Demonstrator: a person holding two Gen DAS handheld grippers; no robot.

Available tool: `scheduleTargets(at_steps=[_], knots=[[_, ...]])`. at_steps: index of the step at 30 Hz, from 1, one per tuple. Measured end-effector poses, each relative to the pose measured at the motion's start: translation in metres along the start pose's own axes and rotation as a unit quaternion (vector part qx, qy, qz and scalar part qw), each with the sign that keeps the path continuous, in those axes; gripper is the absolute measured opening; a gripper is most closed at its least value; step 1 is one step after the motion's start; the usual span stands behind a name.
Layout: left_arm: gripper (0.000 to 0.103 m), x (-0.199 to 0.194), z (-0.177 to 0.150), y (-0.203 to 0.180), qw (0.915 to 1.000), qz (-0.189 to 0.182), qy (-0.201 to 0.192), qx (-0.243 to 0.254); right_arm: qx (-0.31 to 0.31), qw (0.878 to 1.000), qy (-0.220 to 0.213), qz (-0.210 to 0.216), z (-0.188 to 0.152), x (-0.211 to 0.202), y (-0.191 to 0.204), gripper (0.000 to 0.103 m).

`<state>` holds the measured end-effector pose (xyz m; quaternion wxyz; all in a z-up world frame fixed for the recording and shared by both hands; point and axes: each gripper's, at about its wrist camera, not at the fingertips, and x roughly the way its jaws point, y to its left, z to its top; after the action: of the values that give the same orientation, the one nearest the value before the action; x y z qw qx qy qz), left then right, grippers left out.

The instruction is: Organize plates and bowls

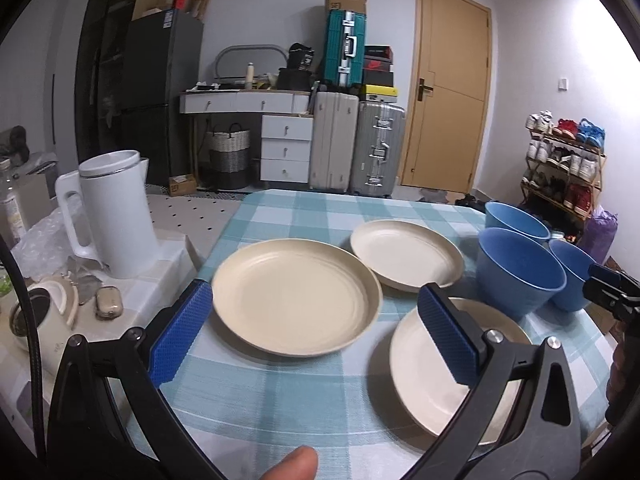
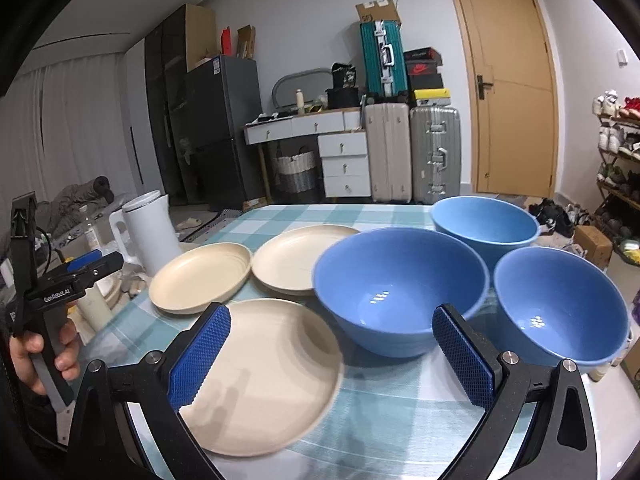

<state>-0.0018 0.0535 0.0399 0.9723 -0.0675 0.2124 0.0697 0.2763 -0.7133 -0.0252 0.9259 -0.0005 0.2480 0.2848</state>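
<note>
Your left gripper (image 1: 316, 336) hangs wide open over the table (image 1: 280, 400), holding nothing; the left plate (image 1: 296, 296) lies between its blue pads (image 1: 182, 332), and its right finger overlaps the near plate (image 1: 424, 376). Your right gripper (image 2: 332, 356) is likewise spread wide and empty, with the near plate (image 2: 260, 376) behind its left pad and the middle bowl (image 2: 400, 288) behind its right.

Surroundings:
- Kettle (image 1: 116, 212), white, off the table's left edge on a side surface with small clutter.
- Fridge (image 2: 224, 128), drawers (image 2: 344, 164), basket (image 2: 296, 172), suitcases (image 2: 412, 152) and a door (image 2: 512, 92) against the far wall.
- Shoe rack (image 1: 564, 160) to the right.
- Nothing stands between either gripper and the dishes.

Hands:
- Your left hand (image 2: 44, 356) wraps the left gripper's handle low at the table's left side, seen from the right wrist view.
- A fingertip (image 1: 296, 464) shows at the bottom of the left wrist view.
- Both grippers point forward across the table, slightly downward.

Count:
- Plates, cream: three. Left plate, far plate (image 1: 406, 254) and near plate, set in a loose triangle on the checked cloth. Left and far sit just beside each other.
- Bowls, blue: three. Middle bowl, far bowl (image 2: 486, 224) and right bowl (image 2: 560, 304), all upright, clustered on the table's right half. The middle bowl sits just beside the far plate.
</note>
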Motion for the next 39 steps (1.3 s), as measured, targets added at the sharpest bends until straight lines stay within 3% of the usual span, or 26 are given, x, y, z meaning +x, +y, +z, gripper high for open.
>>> scheduleTargets(at_steps=[10,21,31,39], knots=[[0.102,0.010,0.015,0.034,0.9986,0.022,0.039,-0.028,-0.017,0.999,0.043,0.029,0.032,0.029,0.036,0.103],[0.102,0.054,0.009,0.046,0.9941,0.044,0.089,-0.043,-0.005,0.996,0.074,0.058,0.060,0.077,0.065,0.103],[0.102,0.097,0.009,0.075,0.9886,0.048,0.122,-0.075,-0.015,0.992,0.107,0.061,0.070,0.127,0.087,0.103],[0.102,0.130,0.006,0.086,0.9835,0.059,0.156,-0.070,-0.025,0.988,0.136,0.061,0.069,0.162,0.099,0.103]])
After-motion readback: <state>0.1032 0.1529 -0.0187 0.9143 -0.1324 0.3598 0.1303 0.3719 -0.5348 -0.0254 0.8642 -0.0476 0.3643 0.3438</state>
